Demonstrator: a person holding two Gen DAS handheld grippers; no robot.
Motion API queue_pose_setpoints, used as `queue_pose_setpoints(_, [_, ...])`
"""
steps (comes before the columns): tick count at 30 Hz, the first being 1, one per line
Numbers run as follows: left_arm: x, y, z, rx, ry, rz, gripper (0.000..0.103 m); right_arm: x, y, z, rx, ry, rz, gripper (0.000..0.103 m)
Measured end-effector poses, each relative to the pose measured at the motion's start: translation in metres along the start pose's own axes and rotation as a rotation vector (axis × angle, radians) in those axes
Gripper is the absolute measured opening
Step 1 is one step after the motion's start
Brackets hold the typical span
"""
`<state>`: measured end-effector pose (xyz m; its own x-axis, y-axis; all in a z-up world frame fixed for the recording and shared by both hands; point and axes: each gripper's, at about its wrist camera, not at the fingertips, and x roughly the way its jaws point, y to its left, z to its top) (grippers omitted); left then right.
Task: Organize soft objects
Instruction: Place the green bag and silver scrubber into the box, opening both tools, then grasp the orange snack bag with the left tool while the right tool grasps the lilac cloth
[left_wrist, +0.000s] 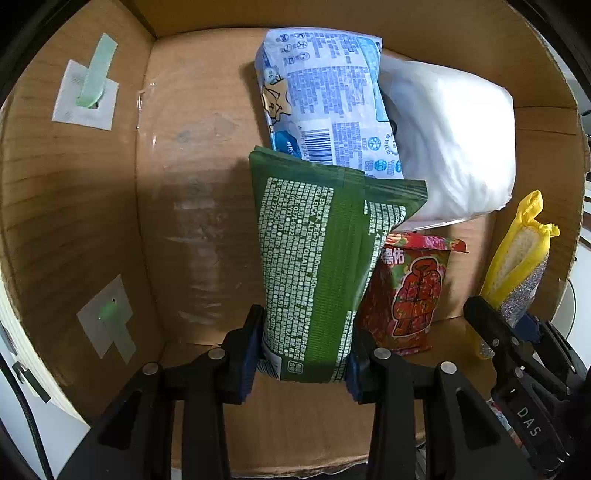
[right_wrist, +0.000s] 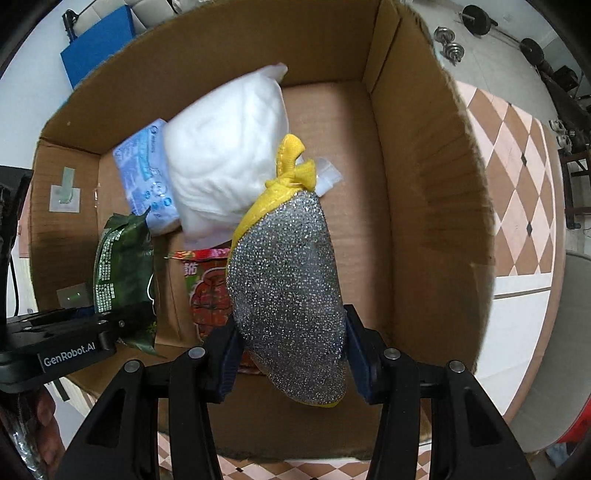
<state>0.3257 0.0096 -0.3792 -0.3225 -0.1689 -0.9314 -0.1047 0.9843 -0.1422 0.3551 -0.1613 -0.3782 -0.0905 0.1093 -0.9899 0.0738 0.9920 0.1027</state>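
My left gripper (left_wrist: 303, 354) is shut on a green wet-wipe pack (left_wrist: 314, 266) and holds it inside the cardboard box (left_wrist: 74, 221). My right gripper (right_wrist: 291, 354) is shut on a yellow and silver scouring sponge (right_wrist: 284, 280), held over the box's right half (right_wrist: 424, 184). In the box lie a blue-white pack (left_wrist: 325, 99), a white soft bag (left_wrist: 450, 144) and a red packet (left_wrist: 410, 291). The sponge (left_wrist: 517, 258) and right gripper (left_wrist: 517, 332) show at the right of the left wrist view. The green pack (right_wrist: 122, 266) and left gripper (right_wrist: 110, 325) show at the left of the right wrist view.
The box walls rise on all sides, with taped labels (left_wrist: 88, 96) on the left wall. The box floor (left_wrist: 192, 221) left of the green pack is bare cardboard. Outside lie a checkered tile floor (right_wrist: 524, 184), dumbbells (right_wrist: 450, 44) and a blue object (right_wrist: 96, 48).
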Motion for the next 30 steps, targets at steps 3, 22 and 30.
queue_pose_setpoints(3, [0.001,-0.004,0.001,0.016,0.006,0.018,0.036,0.003,-0.001,0.002,-0.007,0.023,0.006,0.054])
queue_pose_setpoints(22, [-0.115,-0.028,-0.092,0.111,-0.388,0.099,0.099,-0.087,0.004,-0.067,-0.058,-0.190,0.150,0.103])
queue_pose_setpoints(30, [-0.045,0.023,-0.153,-0.058,-0.356,0.119,0.099,-0.029,-0.026,-0.134,0.113,-0.126,0.197,0.095])
